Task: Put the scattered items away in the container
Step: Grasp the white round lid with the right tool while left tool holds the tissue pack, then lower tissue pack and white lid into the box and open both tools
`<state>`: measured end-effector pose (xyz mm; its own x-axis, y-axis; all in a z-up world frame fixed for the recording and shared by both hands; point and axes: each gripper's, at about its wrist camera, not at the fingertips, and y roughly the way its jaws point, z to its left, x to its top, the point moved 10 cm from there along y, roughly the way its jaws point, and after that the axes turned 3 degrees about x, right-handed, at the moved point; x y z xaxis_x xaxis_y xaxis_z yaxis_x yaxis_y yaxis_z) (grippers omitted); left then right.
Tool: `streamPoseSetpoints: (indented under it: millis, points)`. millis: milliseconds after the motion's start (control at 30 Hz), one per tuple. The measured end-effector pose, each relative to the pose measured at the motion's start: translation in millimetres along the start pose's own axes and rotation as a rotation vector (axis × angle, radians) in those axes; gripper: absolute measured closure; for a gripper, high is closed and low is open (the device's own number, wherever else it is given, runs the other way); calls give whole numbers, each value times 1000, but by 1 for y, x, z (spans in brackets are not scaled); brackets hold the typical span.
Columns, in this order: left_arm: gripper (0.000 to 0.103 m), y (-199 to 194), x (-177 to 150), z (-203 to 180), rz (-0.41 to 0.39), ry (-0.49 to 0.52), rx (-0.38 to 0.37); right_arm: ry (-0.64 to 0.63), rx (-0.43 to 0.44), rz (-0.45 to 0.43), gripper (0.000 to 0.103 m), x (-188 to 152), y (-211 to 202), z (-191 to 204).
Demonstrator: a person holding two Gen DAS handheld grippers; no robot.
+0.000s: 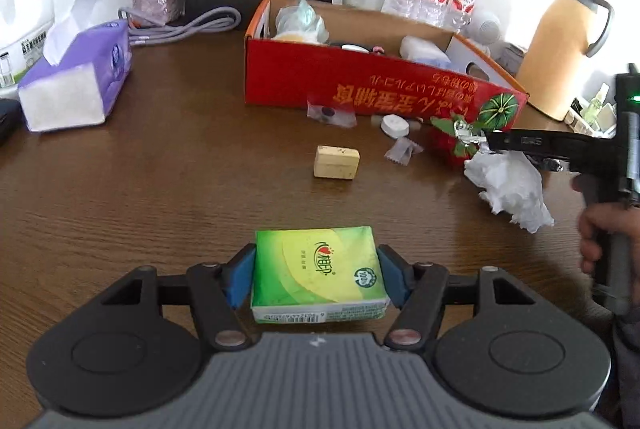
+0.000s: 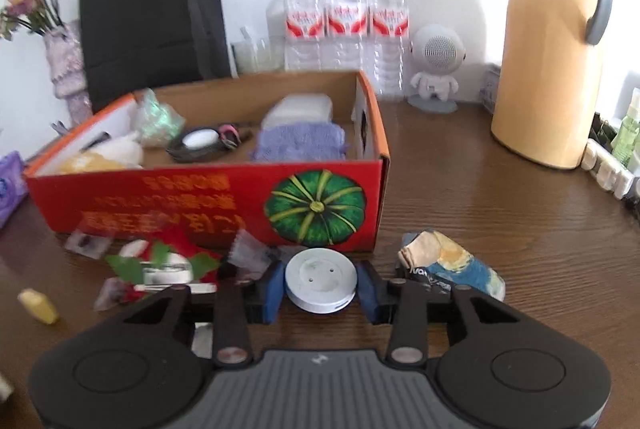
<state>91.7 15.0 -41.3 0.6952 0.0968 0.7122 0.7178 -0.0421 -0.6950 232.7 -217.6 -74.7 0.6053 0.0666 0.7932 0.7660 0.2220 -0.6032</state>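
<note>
My left gripper point(image 1: 316, 275) is shut on a green tissue pack point(image 1: 318, 271), its blue pads pressed against both sides, just above the brown table. My right gripper point(image 2: 320, 285) is shut on a round white disc point(image 2: 320, 279) in front of the red cardboard box point(image 2: 208, 197). The box point(image 1: 360, 85) holds a purple cloth point(image 2: 300, 141), plastic wrap and other small things. A yellow block point(image 1: 336, 162), small clear bags point(image 1: 330, 112), a white oval piece point(image 1: 394, 125), a red-green clip point(image 2: 160, 265) and a crumpled white tissue point(image 1: 508, 189) lie loose before it.
A purple tissue box point(image 1: 76, 77) stands at the left. A yellow thermos point(image 2: 548, 45), water bottles point(image 2: 344, 17), a white speaker figure point(image 2: 436, 65) and a black bag point(image 2: 148, 9) line the back. A folded printed cloth point(image 2: 452, 265) lies right of the disc.
</note>
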Motion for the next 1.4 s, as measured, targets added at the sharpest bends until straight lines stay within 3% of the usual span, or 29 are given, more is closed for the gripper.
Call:
streamPoseSetpoints:
  millis: [100,167,233,367,467,600,800,900,1000,1067,1100,1200,1267,1400]
  points:
    - [38,-17,7,-4,-89,16,11,-38,-17,-90,65,9,-47,7]
    - [38,-26,7,-8,-166,69,87,-6,20,-143,65,6,-82,12]
    - [38,-38,0,-16,-221,96,106,8,62,-196,65,-8,-116,23]
    - [38,-74,-21,-15,-338,-35,142,-8,103,-301,65,-62,-176,47]
    - [38,-93,-35,-18,-387,-46,145,-39,104,-328,65,-96,-205,60]
    - [38,-99,-34,-26,-407,-13,110,-44,99,-362,65,-103,-220,58]
    - [38,-96,-7,-34,-423,-30,51,-8,113,-432,65,-73,-223,48]
    - [38,-92,52,-39,-489,-21,6,-21,129,-507,65,-24,-220,42]
    - [38,-85,133,-48,-560,26,18,-31,146,-584,65,52,-215,33]
    - [37,-66,183,-57,-515,65,1,-53,163,-580,65,105,-205,28]
    - [37,-45,201,-62,-439,79,-13,-56,184,-544,65,130,-193,26]
    - [37,42,226,-78,-126,125,-64,-15,231,-295,65,178,-128,12]
    - [37,100,226,-81,54,125,-35,-4,210,-120,65,189,-73,2]
    - [37,182,221,-85,227,159,9,-21,172,160,65,172,26,-2]
